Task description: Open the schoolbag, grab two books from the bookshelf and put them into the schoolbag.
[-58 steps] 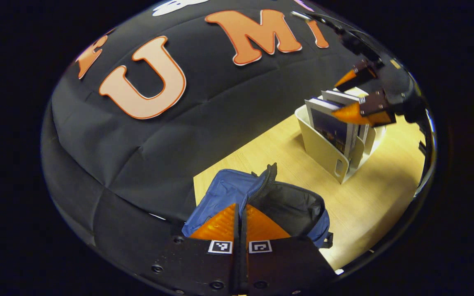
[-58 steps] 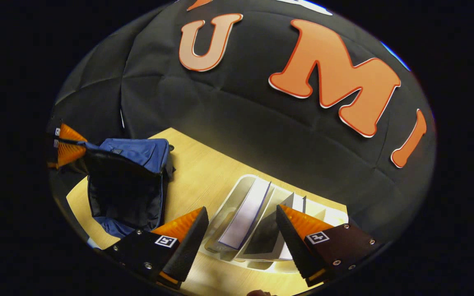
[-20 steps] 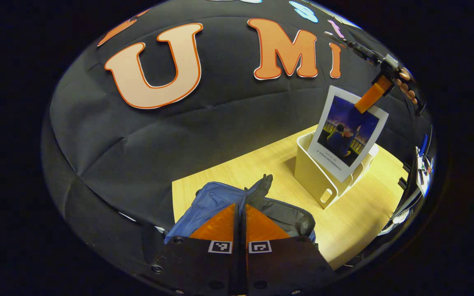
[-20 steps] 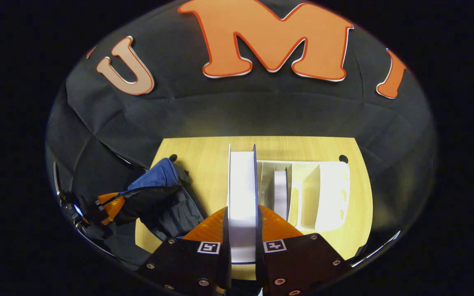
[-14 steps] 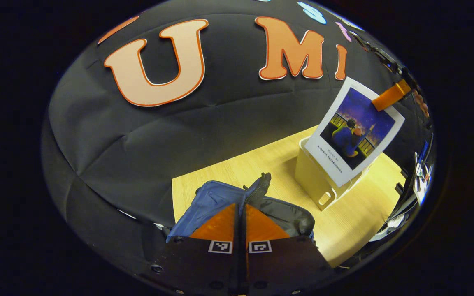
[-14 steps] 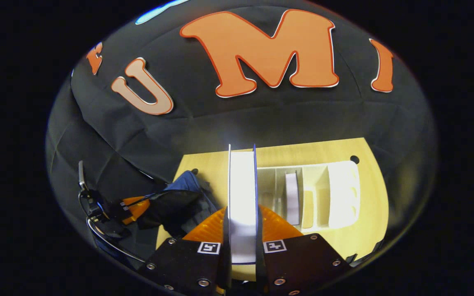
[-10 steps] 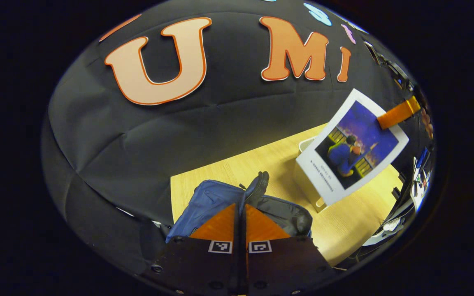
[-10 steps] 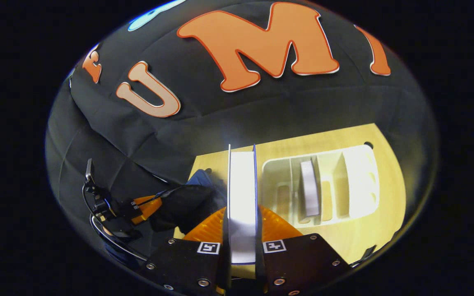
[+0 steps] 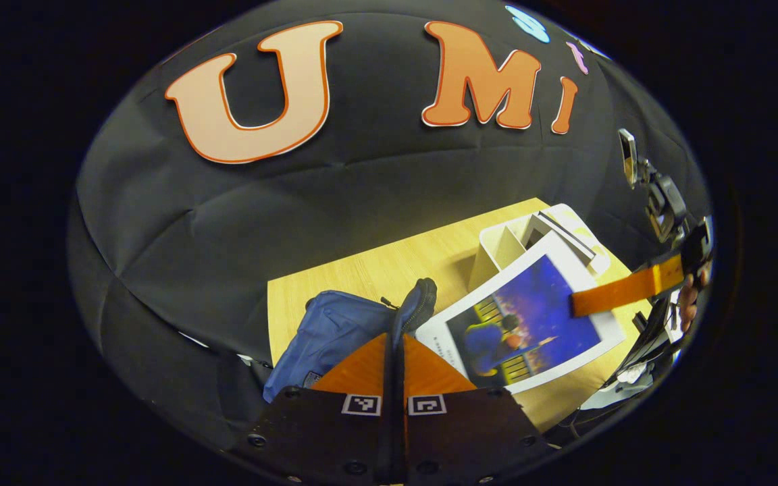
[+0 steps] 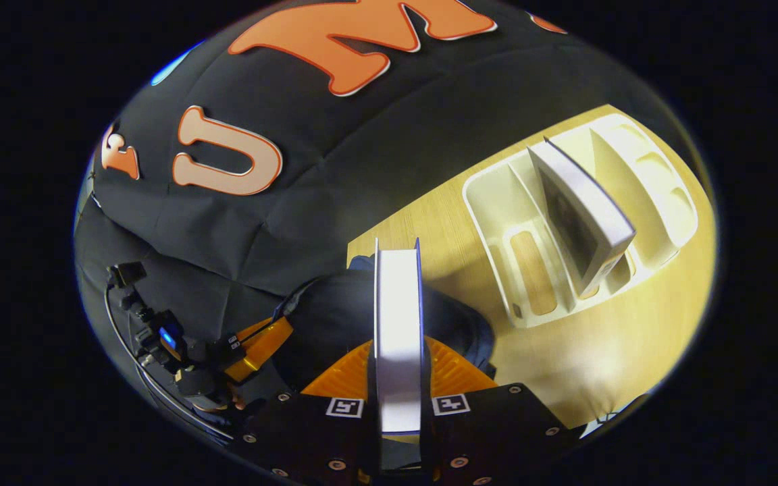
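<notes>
Clamping the book (image 10: pixel 398 317) — right gripper (image 10: pixel 398 378) jaws, left gripper (image 9: pixel 394 364) jaws pinching schoolbag (image 9: pixel 335 331) rim — opening mostly hidden.

schoolbag (image 10: pixel 335 317) mouth open, held book (image 10: pixel 397 324) over it

A light wooden table (image 9: pixel 362 270) stands against the booth's black cloth wall (image 9: pixel 294 202), which is creased and folded. Bright light falls on the tabletop's right part.
</notes>
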A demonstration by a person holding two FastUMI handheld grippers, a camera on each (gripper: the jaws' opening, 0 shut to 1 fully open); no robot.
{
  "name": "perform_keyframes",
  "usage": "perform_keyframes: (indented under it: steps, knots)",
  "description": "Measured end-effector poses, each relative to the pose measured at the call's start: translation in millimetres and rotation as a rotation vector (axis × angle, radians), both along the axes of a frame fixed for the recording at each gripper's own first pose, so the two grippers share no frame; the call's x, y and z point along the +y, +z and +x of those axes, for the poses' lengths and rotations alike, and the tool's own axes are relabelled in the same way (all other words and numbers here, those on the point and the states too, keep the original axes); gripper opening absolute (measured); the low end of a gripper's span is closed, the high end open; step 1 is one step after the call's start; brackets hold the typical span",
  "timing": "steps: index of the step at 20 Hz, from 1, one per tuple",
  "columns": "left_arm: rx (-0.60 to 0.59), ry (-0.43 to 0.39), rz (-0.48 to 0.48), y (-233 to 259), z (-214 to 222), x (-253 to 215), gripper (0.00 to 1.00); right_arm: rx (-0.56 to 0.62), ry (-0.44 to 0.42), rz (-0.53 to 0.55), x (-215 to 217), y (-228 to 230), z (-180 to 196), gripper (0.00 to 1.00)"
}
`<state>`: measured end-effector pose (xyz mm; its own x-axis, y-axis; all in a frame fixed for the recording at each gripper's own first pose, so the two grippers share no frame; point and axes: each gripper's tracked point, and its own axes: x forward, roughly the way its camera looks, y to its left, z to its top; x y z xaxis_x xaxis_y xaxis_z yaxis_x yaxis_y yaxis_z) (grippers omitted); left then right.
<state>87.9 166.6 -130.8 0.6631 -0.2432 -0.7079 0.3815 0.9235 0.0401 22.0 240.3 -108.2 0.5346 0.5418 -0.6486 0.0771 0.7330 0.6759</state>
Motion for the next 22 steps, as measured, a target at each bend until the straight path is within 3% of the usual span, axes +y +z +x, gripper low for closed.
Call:
perform_keyframes:
  steps: [5, 14, 19, 22]
  knots:
    - [0.018, -0.022, -0.017, -6.7, -7.2, -8.8, 0.00, 0.051, -0.060, 0.070, 45.4, -39.9, 3.0, 0.22]
    - [0.036, -0.101, -0.046, -9.3, -24.4, -25.4, 0.01, 0.018, -0.207, 0.141, 108.4, -97.6, 15.7, 0.21]
    - [0.051, -0.117, -0.070, -14.2, -30.5, -31.1, 0.00, -0.019, -0.178, 0.134, 142.7, -120.2, 19.2, 0.22]
    - [0.052, -0.098, -0.074, -16.2, -30.5, -25.7, 0.01, 0.005, -0.152, 0.134, 144.0, -122.1, 20.9, 0.33]
